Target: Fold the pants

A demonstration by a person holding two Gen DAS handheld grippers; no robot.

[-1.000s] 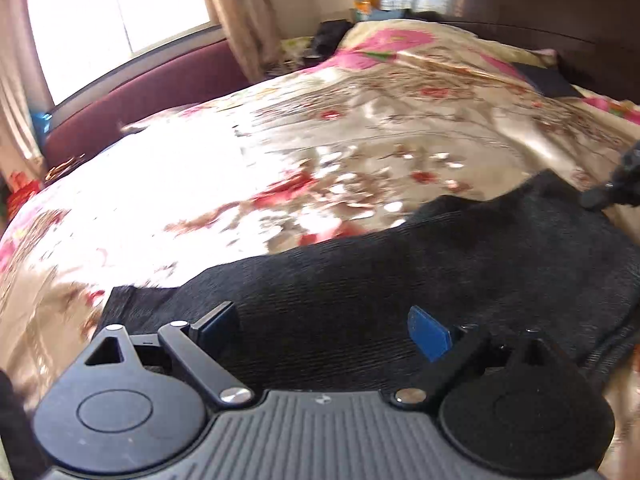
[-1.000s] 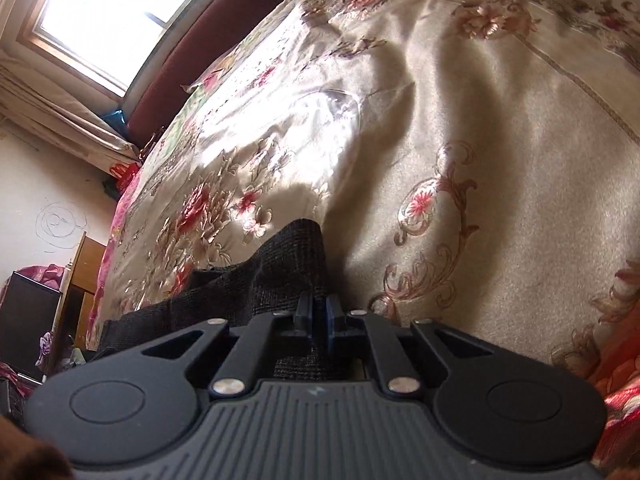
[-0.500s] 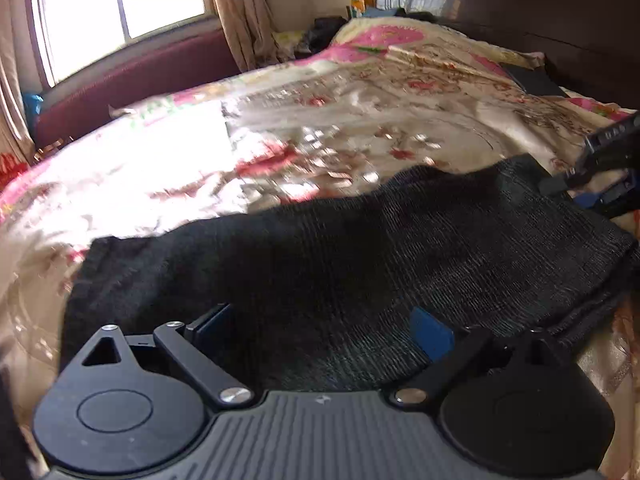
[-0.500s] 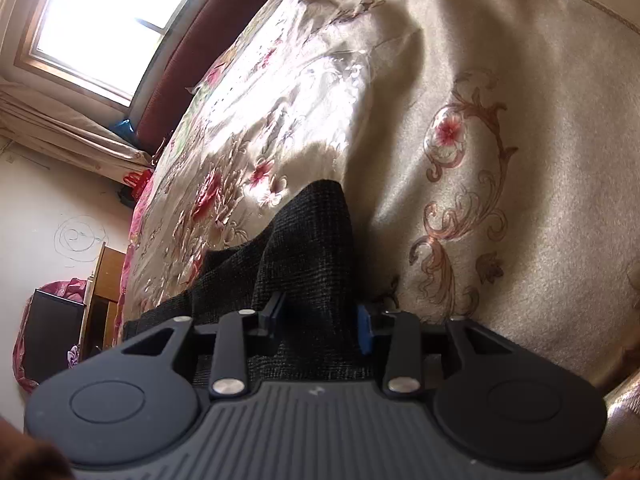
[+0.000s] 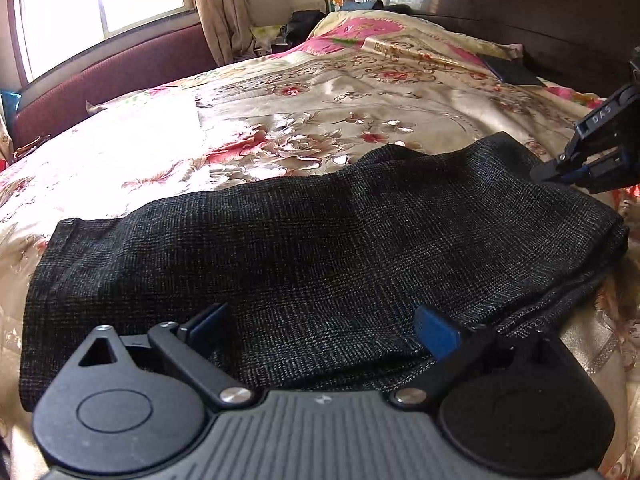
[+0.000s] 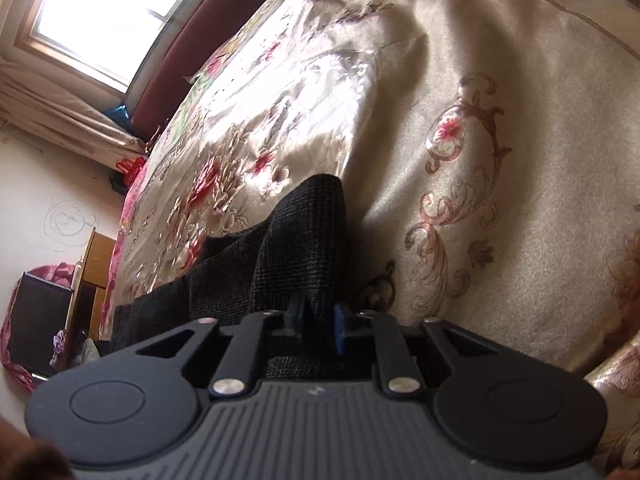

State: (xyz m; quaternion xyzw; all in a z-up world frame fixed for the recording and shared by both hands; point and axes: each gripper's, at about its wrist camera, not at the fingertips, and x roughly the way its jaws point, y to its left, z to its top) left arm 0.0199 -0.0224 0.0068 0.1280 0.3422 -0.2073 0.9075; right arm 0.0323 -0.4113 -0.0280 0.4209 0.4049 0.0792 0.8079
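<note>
- left wrist view: lying folded across the floral bedspread (image 5: pixel 320 120), dark checked pants (image 5: pixel 320 240), stretching from about 9 o'clock to 3 o'clock through the middle of the frame.
- hovering at 6 o'clock over the near edge of the cloth, left gripper (image 5: pixel 324 328), fingers spread wide, blue pads (image 5: pixel 436 330) showing, gripping nothing.
- reaching in at 3 o'clock, right gripper (image 5: pixel 568 170), tips sitting at the far right corner of the pants; not telling from here how far apart.
- standing at 11 o'clock, bright window (image 5: pixel 100 0) with a curtain (image 5: pixel 216 8) just beside it; running below it, maroon padded bench (image 5: pixel 108 84).
- rising at 1 o'clock, dark headboard (image 5: pixel 500 8), with a pink pillow (image 5: pixel 360 30) just in front of it.
- right wrist view: pants (image 6: pixel 304 248) running from 6 o'clock up to a rounded corner near the centre, trailing off toward 8 o'clock.
- sitting at 6 o'clock, right gripper (image 6: pixel 316 324), fingers drawn in narrow with a fold of the pants lying between them; pads close against the cloth, though not telling whether actually pinching it.
- filling 12 to 4 o'clock, floral bedspread (image 6: pixel 480 160), glossy and wrinkled.
- glowing at 10 o'clock, window (image 6: pixel 112 12); standing at 8 o'clock, wooden cabinet (image 6: pixel 96 276).
</note>
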